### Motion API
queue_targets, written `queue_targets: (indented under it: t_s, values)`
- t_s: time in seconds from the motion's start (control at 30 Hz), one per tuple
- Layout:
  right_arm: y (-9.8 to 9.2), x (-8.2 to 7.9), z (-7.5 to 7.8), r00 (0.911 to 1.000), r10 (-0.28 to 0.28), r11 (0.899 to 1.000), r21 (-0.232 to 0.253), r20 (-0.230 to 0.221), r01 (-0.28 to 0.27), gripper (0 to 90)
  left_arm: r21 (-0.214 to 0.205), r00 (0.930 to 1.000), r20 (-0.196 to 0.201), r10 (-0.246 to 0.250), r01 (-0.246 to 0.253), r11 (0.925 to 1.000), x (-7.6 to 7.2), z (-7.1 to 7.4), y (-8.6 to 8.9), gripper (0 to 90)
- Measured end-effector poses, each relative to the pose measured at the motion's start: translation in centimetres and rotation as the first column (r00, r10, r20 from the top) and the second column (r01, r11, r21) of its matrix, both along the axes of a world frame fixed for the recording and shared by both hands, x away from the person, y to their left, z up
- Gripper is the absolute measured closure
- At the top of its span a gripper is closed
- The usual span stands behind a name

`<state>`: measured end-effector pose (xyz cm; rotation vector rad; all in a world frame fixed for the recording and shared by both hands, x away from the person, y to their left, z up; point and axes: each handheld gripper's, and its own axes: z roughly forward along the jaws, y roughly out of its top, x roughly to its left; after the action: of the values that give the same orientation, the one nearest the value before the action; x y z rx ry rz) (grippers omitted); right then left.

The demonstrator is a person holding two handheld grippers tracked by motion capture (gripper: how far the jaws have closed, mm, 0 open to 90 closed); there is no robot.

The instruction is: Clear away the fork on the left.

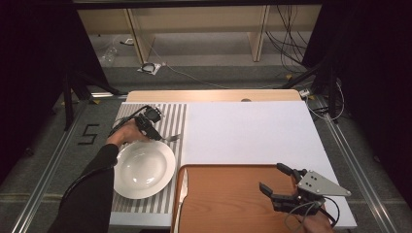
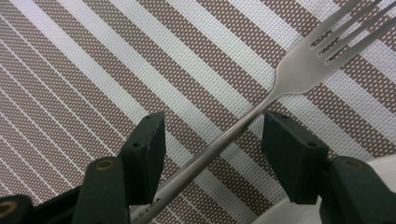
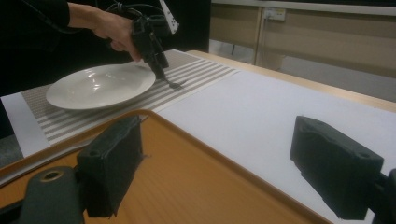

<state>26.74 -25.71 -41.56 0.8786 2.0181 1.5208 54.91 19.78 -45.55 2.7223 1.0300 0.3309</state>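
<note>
The fork (image 2: 261,107) lies flat on the striped mat (image 1: 175,121), just beyond the rim of the white plate (image 1: 144,169) with its prongs pointing away from the person's left hand (image 1: 124,133). The left tool (image 2: 212,140) is lowered over the handle — the handle runs slantwise between the two jaws, and both pads stand clear of it, so nothing is gripped; the jaws are partly open. On the far side of the bench (image 1: 243,131) the right tool (image 1: 277,179) hovers over the wooden tray (image 1: 228,199), jaws wide apart with nothing between them. A knife (image 1: 180,194) lies along the tray's left edge, beside the plate.
</note>
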Motion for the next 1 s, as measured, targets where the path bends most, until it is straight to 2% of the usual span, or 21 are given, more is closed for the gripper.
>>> queue_targets:
  t_s: [0.13,0.27,0.4,0.53,0.6,0.9,1.0]
  values:
    - [0.02,0.0,-0.01,1.0,0.002,1.0,-0.002,0.0,-0.002,17.9,0.013,1.0,-0.006,-0.004,0.004,0.9999,0.09,-0.3,-0.21,41.9]
    - [0.0,0.0,-0.01,1.0,0.002,1.0,0.001,0.004,-0.002,17.9,0.004,0.9999,-0.014,-0.008,0.008,1.0,0.14,-0.48,-0.31,44.1]
    - [0.0,0.0,0.0,1.0,0.002,1.0,0.001,0.004,-0.002,17.9,0.012,0.9998,-0.011,-0.017,0.017,0.9998,0.1,-0.45,-0.41,45.0]
    - [0.0,-0.04,0.02,1.0,0.002,1.0,-0.002,0.002,-0.002,18.0,0.001,1.0,-0.004,-0.006,0.006,1.0,0.07,-0.5,-0.34,47.3]
    - [0.0,-0.04,0.02,1.0,0.002,1.0,-0.002,0.002,-0.002,18.0,0.013,1.0,-0.002,-0.007,0.007,0.9999,0.0,-0.62,-0.38,48.4]
    - [0.0,-0.04,0.03,1.0,0.001,1.0,-0.006,0.0,-0.001,18.0,-0.019,0.9995,-0.024,0.022,-0.022,0.9996,0.21,-0.61,-0.01,51.1]
    - [-0.03,-0.02,0.01,1.0,0.001,1.0,-0.009,0.002,-0.001,18.0,-0.021,0.9993,-0.029,0.024,-0.024,0.9995,0.14,-0.59,-0.05,54.6]
